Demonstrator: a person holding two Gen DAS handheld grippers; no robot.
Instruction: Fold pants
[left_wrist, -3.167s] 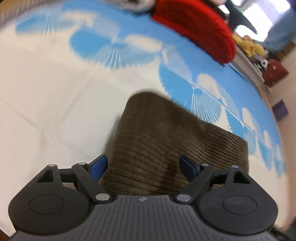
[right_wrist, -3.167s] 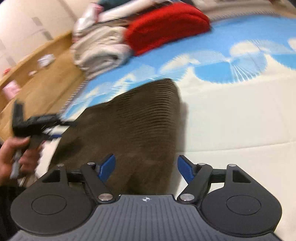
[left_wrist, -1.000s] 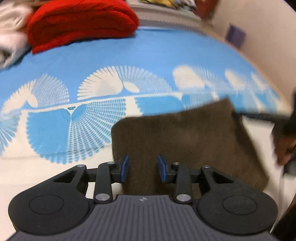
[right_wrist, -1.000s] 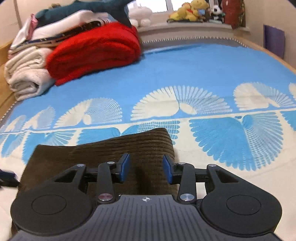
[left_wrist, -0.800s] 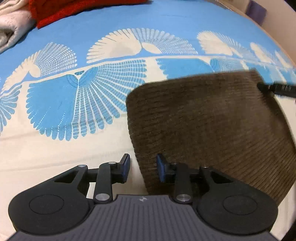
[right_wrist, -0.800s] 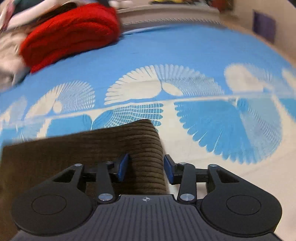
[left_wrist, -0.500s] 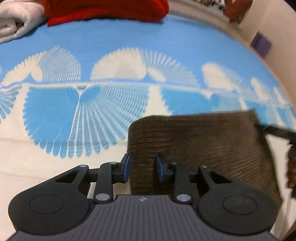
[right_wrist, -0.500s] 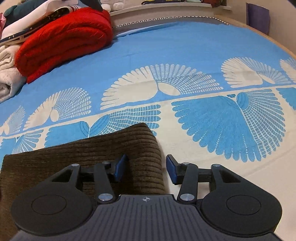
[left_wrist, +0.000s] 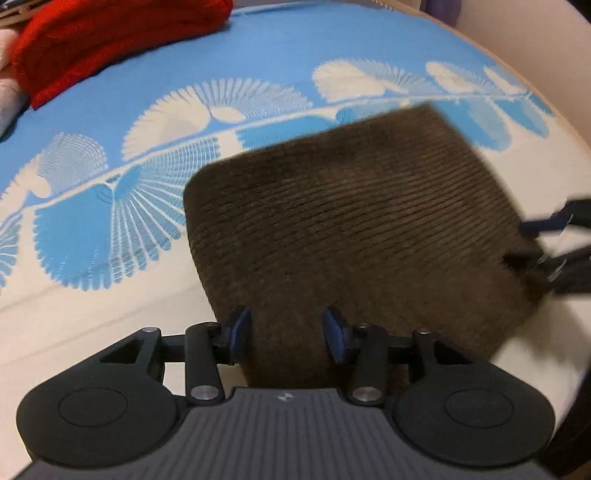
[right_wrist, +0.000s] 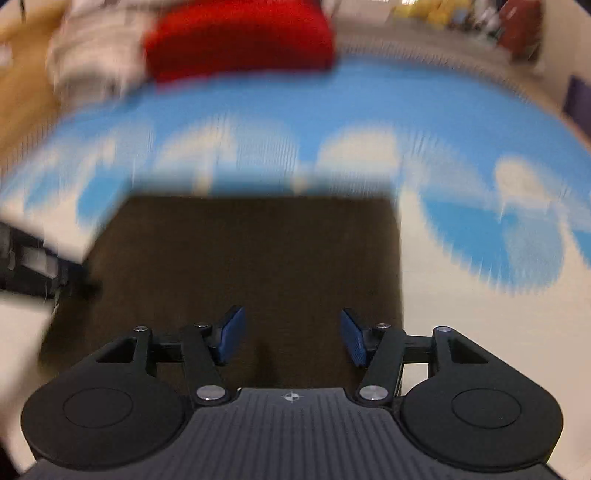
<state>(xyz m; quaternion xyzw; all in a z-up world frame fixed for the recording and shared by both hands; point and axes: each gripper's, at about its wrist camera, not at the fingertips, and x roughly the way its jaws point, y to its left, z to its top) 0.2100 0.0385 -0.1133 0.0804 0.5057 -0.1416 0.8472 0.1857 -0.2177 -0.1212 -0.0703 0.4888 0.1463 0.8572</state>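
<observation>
Your pants (left_wrist: 354, 236) lie folded into a brown block on the bed (left_wrist: 280, 66), with your left gripper (left_wrist: 287, 330) and right gripper (right_wrist: 291, 334) over their near edge, jaws spread, pinching nothing.

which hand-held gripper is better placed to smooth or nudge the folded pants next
Left, marginally. The left hand-held gripper is open straddling the brown corduroy pants near their left edge, in a fairly sharp view. The right hand-held gripper is also open over them, but its view is heavily motion-blurred.
</observation>
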